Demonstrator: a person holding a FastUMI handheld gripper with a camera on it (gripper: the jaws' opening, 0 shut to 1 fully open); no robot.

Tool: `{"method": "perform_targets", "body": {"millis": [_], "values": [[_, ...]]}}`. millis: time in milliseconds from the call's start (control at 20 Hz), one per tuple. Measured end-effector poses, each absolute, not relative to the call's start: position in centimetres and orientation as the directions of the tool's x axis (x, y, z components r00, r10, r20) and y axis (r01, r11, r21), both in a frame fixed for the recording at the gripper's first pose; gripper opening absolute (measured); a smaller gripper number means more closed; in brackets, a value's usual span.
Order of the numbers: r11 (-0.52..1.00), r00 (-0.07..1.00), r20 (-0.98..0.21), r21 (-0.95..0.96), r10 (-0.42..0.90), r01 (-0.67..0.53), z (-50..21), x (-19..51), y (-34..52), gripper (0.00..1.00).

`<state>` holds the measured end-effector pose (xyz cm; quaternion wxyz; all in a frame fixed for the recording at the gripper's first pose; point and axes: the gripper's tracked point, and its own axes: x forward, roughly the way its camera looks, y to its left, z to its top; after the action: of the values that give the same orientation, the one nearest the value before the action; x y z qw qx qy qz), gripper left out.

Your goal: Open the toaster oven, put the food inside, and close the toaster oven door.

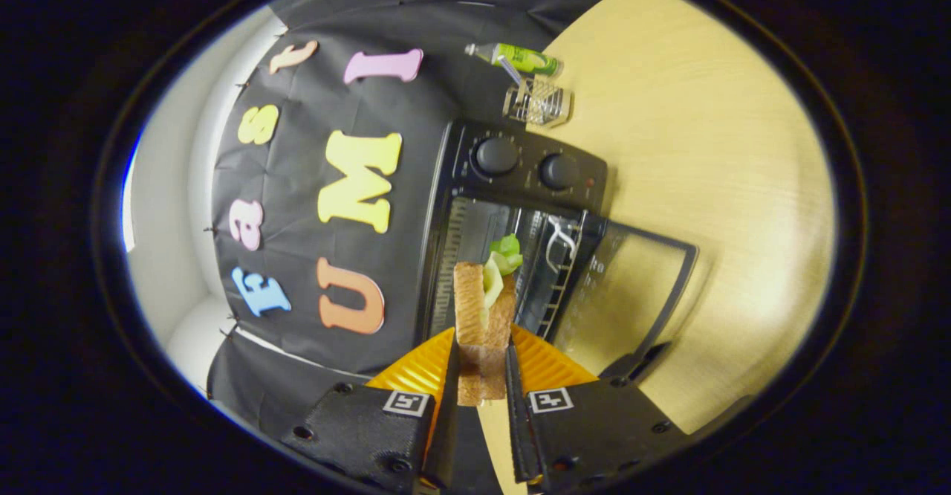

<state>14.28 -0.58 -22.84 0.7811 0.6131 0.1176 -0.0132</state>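
Note:
The view is rolled about a quarter turn, so the table stands to the right. My gripper (481, 357) is shut on a sandwich (483, 309) of two bread slices with green lettuce, which sticks out ahead of the fingers. Just beyond it stands the black toaster oven (520, 175) with two knobs. Its glass door (631, 294) is swung fully open and lies flat toward the table. The wire rack (561, 264) inside shows through the opening. The sandwich's far end is level with the oven's mouth.
The oven stands on a light wooden table (706, 146). Beyond the oven lie a green tube (520, 58) and a small wire basket (536, 101). The black booth cloth (312, 272) hangs behind the oven.

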Motion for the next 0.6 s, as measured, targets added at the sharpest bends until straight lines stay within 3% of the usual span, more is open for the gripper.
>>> {"method": "perform_targets", "body": {"millis": [200,600], "values": [[0.29,0.966,-0.247,0.932,0.074,0.216,-24.0,16.0,0.6,0.35],[0.333,0.934,-0.304,0.914,0.189,0.23,-26.9,23.0,2.7,0.37]]}}
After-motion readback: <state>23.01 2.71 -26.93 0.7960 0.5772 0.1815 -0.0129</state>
